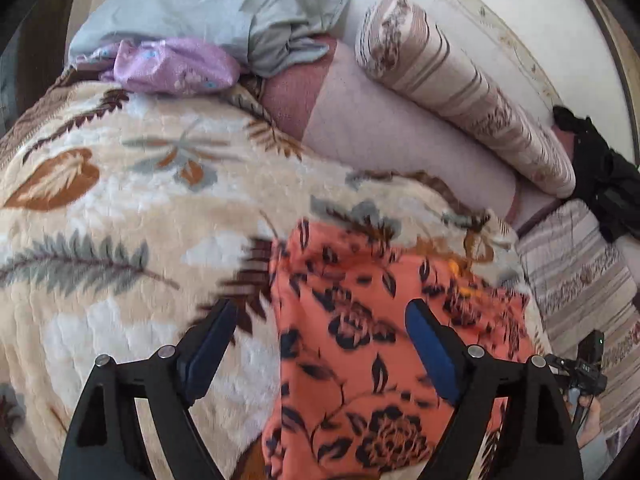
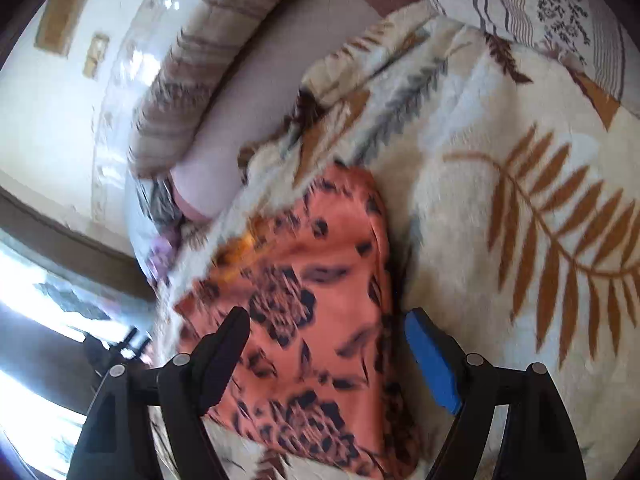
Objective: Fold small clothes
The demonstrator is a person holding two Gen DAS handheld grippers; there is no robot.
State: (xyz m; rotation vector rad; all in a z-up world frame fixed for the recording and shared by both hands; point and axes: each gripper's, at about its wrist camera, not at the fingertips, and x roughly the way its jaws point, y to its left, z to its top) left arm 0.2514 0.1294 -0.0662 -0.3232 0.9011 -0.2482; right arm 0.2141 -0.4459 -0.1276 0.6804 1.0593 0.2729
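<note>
Left wrist view: one orange floral garment (image 1: 360,340) on one leaf-print blanket (image 1: 120,184) | left gripper (image 1: 320,320) jaws apart, empty | right gripper (image 2: 328,328) likewise.

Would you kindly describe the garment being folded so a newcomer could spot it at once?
Start from the cream leaf-patterned blanket covering the bed. On it, nearest the cameras, lies the orange garment. Its dark flower print sets it apart from the lilac cloth and grey cloth piled beyond.
</note>
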